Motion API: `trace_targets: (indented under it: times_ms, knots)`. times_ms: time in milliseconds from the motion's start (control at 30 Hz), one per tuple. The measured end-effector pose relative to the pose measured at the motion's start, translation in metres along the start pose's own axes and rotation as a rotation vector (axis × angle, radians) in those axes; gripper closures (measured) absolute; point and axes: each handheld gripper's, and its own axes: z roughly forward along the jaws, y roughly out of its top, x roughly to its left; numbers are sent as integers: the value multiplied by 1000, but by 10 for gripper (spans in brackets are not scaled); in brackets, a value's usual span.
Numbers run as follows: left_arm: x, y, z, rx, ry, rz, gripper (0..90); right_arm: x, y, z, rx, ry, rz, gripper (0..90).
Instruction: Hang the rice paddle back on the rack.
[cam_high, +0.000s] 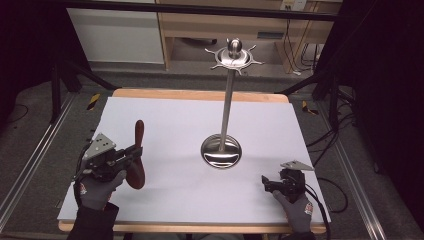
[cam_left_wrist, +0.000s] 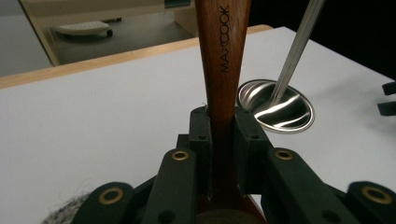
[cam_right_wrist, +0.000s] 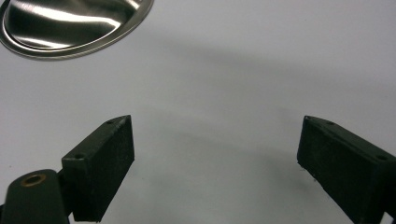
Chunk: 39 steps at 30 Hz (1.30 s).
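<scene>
Currently my left gripper (cam_high: 131, 152) is clamped on the wooden spoon (cam_high: 136, 157) at its neck, jaws tight on both sides of the handle w/ no gap in the left gripper view (cam_left_wrist: 223, 135). Handle stands up near vertical, bowl end hangs below the jaws, close over the table (cam_high: 165, 120). "MAXCOOK" printed up the handle.

Handling, my est.: light, rigid, hard wood w/ smooth finish, not fragile. Tapered neck could slip or pivot in flat pads if swung fast; the hold just above the bowl looks sound, since weight sits low.

Ref landmark = stand (cam_high: 227, 95), a steel pole on a round base w/ hooked crown on top. Spoon is well left of the base & nearer me, not touching it.

Right gripper (cam_high: 272, 182) sits right of the base, nearer me, jaws wide apart, nothing between them (cam_right_wrist: 212, 158); base rim at upper left of that view.
</scene>
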Motion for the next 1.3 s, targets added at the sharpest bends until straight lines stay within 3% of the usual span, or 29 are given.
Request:
trace_targets:
  times_ms: [400,867,1300]
  knots:
    - [-3,19,0,-50,-26,6,787,0,0,1,1,-9,-4,114]
    - [-30,58,3,-114,-83,56,786,0,0,0,1,-4,10,113]
    - [-41,74,10,-135,-107,64,787,0,1,1,-2,-2,17,113]
